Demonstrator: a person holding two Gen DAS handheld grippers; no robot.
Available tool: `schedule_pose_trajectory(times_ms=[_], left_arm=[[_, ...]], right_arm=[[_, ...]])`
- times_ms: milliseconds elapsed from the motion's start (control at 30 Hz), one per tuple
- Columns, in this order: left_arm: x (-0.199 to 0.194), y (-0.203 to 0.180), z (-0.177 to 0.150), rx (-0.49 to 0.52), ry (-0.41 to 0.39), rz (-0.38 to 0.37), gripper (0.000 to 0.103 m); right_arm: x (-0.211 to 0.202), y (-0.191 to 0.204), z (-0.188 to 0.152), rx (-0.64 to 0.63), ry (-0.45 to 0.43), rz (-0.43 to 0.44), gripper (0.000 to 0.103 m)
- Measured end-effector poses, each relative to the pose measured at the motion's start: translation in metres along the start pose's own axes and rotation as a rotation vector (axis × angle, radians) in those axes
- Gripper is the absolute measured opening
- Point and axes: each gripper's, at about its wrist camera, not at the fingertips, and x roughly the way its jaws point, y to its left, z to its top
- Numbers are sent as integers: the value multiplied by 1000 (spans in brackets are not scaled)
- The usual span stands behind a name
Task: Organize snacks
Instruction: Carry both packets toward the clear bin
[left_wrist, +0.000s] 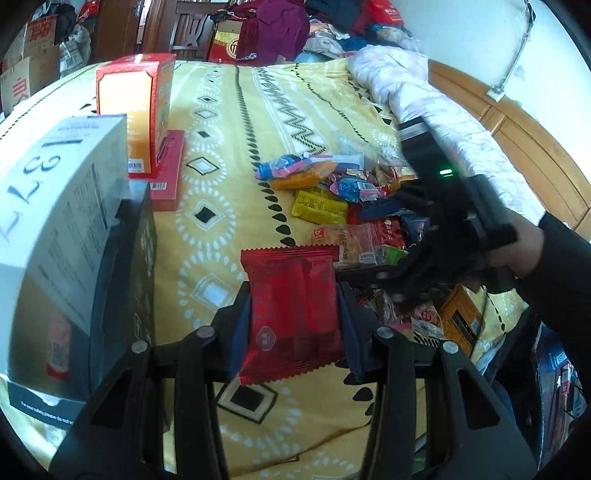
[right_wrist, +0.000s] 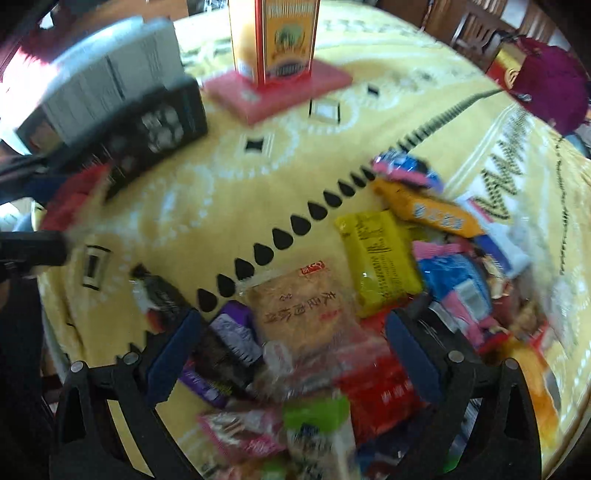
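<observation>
Red foil is what we've got pinched in the left wrist view: the left gripper (left_wrist: 293, 314) has its jaws clamped on a red snack packet (left_wrist: 293, 314), lifted clear of the yellow bedspread (left_wrist: 229, 155). Only the packet's sides sit between the pads, so slick wrapper could slide out if we swing it fast. Off to the left of the jaws stand the grey box (left_wrist: 62, 206) and orange carton (left_wrist: 135, 110), easy to clip on the way over.

Over in the right wrist view, pretty blurry, the right gripper (right_wrist: 295, 350) hangs with jaws wide apart above the snack pile (right_wrist: 388, 280), a tan cracker packet (right_wrist: 299, 302) between them but not pressed. Risk here is we close on two overlapping packets at once.
</observation>
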Motion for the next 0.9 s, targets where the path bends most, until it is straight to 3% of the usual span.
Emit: schedule_pose_trajectory(times_ms=[100,133,167,233,367,633,800,900], left_arm=[[1,0,-1,0,5,-8,45],[-1,0,-1,-2,4,-10,45],[-2,-1,-1,-2,1,-10,45],[-5,-2,-1,1,-5,-12,45],[-19,-5,1,10,-39,-5,44],[-82,6,21,21,-183,53,45],[-140,43,29,-23,-291,167,45],[-172,73,27,-70,-337,251,44]], right_arm=[[17,1,0,-6,37,-5,87],[19,2,-2,-2,32,-8,72],[21,1,-3,12,31,-6,65],[18,-3,-9,71,-1,-11,58],[-6,3,-18,141,-102,-46,57],[-109,23,-26,308,-384,-125,57],[-171,45,2,366,-573,-143,57],[-198,66,29,376,-669,-95,57]])
